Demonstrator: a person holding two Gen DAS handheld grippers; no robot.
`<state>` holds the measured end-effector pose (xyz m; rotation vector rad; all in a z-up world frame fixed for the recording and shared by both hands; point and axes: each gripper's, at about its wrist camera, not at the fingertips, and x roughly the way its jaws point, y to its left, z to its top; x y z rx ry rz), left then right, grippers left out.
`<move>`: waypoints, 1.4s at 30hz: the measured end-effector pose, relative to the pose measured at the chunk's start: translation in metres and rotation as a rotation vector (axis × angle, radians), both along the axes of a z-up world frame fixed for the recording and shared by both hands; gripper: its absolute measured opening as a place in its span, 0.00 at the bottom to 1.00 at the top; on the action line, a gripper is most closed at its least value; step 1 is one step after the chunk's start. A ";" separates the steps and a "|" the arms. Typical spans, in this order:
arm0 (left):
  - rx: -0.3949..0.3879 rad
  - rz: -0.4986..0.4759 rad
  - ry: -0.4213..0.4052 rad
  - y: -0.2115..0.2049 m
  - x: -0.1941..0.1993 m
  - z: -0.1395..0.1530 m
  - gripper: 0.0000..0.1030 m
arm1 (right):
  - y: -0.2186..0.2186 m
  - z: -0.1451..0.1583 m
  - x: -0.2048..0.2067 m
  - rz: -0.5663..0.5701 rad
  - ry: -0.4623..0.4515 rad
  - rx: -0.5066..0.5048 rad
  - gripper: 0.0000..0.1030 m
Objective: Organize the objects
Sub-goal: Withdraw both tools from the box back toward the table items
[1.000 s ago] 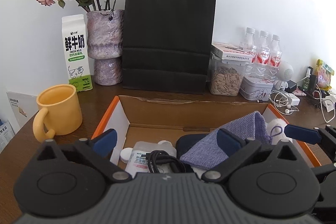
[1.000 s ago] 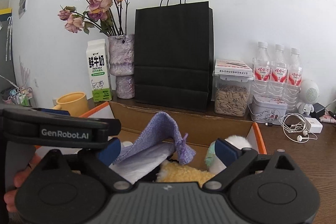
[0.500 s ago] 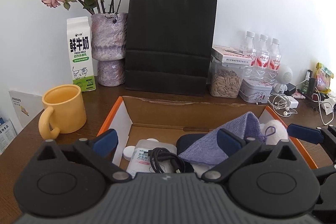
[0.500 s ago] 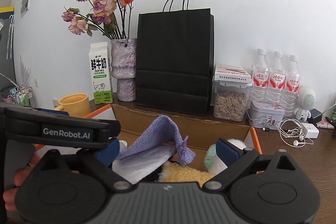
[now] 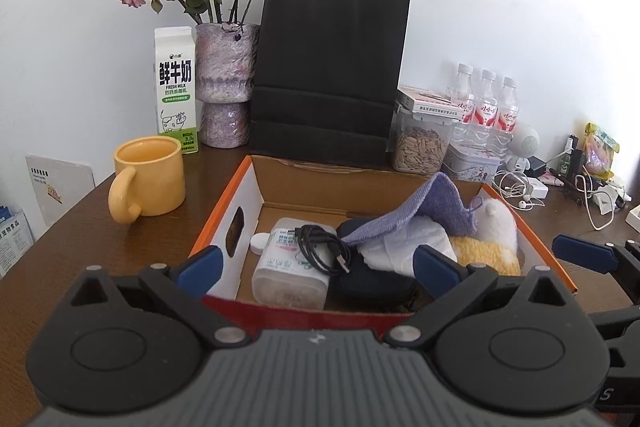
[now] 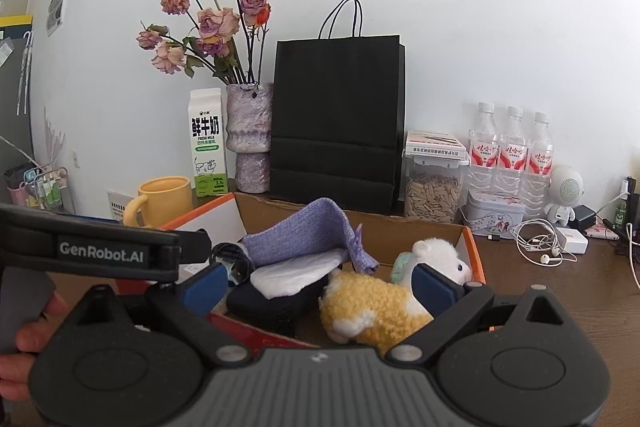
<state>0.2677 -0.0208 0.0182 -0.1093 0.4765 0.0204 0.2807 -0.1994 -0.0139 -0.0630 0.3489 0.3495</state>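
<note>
An open cardboard box with orange edges [image 5: 236,183] sits on the brown table. In it lie a white plastic bottle [image 5: 284,267], a black cable [image 5: 320,253], a dark pouch [image 5: 372,283], a white packet [image 5: 404,247], a purple knitted cloth [image 5: 432,205] and a yellow-and-white plush toy [image 5: 492,239]. My left gripper [image 5: 318,269] is open and empty above the box's near edge. My right gripper [image 6: 318,285] is open and empty, with the plush toy [image 6: 372,307] and the cloth [image 6: 308,231] just ahead of it.
A yellow mug [image 5: 148,175] stands left of the box. Behind are a milk carton [image 5: 176,91], a vase of dried roses [image 5: 224,95], a black paper bag [image 5: 328,75], a seed jar [image 5: 420,143], three water bottles [image 5: 486,107], a tin, earphones [image 5: 516,187] and chargers at right.
Both grippers have pulled back and risen, so the box now shows whole with its near edge in view. Both stayed open. The objects in the box have not moved.
</note>
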 end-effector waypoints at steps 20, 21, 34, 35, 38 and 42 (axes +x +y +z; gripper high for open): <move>0.054 0.078 0.091 0.032 -0.089 -0.026 1.00 | -0.042 -0.038 -0.081 -0.073 0.118 -0.046 0.96; 0.055 0.081 0.097 0.033 -0.091 -0.027 1.00 | -0.043 -0.039 -0.083 -0.074 0.120 -0.045 0.96; 0.064 0.108 0.134 0.042 -0.100 -0.034 1.00 | -0.045 -0.041 -0.094 -0.074 0.128 -0.048 0.96; 0.065 0.110 0.139 0.042 -0.098 -0.035 1.00 | -0.045 -0.041 -0.094 -0.075 0.130 -0.049 0.96; 0.061 0.113 0.156 0.043 -0.092 -0.038 1.00 | -0.044 -0.044 -0.089 -0.079 0.138 -0.054 0.96; 0.062 0.126 0.171 0.045 -0.081 -0.043 1.00 | -0.044 -0.048 -0.079 -0.085 0.151 -0.064 0.96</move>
